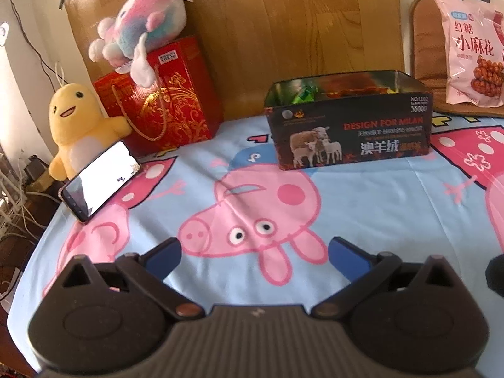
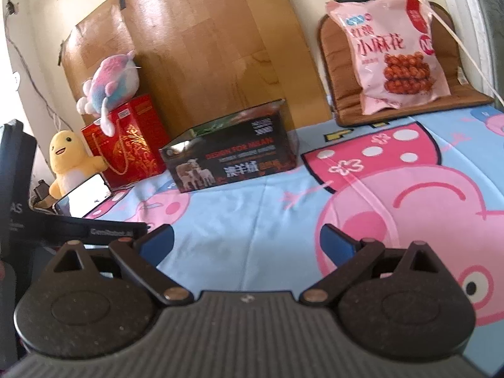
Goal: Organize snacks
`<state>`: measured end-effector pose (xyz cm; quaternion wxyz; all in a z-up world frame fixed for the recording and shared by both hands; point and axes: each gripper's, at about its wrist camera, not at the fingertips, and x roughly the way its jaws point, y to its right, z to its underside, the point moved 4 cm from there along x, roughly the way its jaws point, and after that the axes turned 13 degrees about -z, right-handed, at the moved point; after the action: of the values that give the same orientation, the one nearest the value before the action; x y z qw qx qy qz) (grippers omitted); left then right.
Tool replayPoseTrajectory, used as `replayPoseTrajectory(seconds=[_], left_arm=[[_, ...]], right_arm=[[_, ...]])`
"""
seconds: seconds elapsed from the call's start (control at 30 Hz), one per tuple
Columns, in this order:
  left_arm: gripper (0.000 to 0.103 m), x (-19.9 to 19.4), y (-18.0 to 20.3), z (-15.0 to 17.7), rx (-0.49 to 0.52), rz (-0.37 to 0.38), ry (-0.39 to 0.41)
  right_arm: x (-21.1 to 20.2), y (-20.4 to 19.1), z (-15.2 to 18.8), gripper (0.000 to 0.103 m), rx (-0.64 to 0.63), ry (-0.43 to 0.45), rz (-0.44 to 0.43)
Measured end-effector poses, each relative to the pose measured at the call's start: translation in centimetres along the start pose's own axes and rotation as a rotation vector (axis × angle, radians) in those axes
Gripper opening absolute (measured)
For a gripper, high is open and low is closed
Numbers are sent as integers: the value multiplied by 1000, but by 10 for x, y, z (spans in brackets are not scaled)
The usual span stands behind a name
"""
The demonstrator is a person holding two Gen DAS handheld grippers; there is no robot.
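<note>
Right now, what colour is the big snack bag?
Pink, with red lettering; the snack bag shows best in the right wrist view.

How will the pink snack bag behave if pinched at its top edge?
The pink snack bag looks like thin glossy film, so probably slippery and floppy. It leans on the brown cushion, so it may slump. Contents look like loose pieces, likely shifting.

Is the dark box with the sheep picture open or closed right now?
Open. The dark box has no lid on top, and the left wrist view looks past its rim to green and orange items inside.
</note>
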<state>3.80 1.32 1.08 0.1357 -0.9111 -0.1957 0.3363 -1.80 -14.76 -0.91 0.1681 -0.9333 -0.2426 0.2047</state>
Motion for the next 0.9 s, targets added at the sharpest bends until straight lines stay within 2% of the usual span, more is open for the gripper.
replayPoseTrajectory(seconds=[0.43,0.9], left_arm=[[103,13,-31,7,-88,36,-8],[103,29,-47,8,-111,62,-6]], right_arm=[[19,-27,-12,100,-67,-30,5],[43,-47,-17,100,-83,-73,17]])
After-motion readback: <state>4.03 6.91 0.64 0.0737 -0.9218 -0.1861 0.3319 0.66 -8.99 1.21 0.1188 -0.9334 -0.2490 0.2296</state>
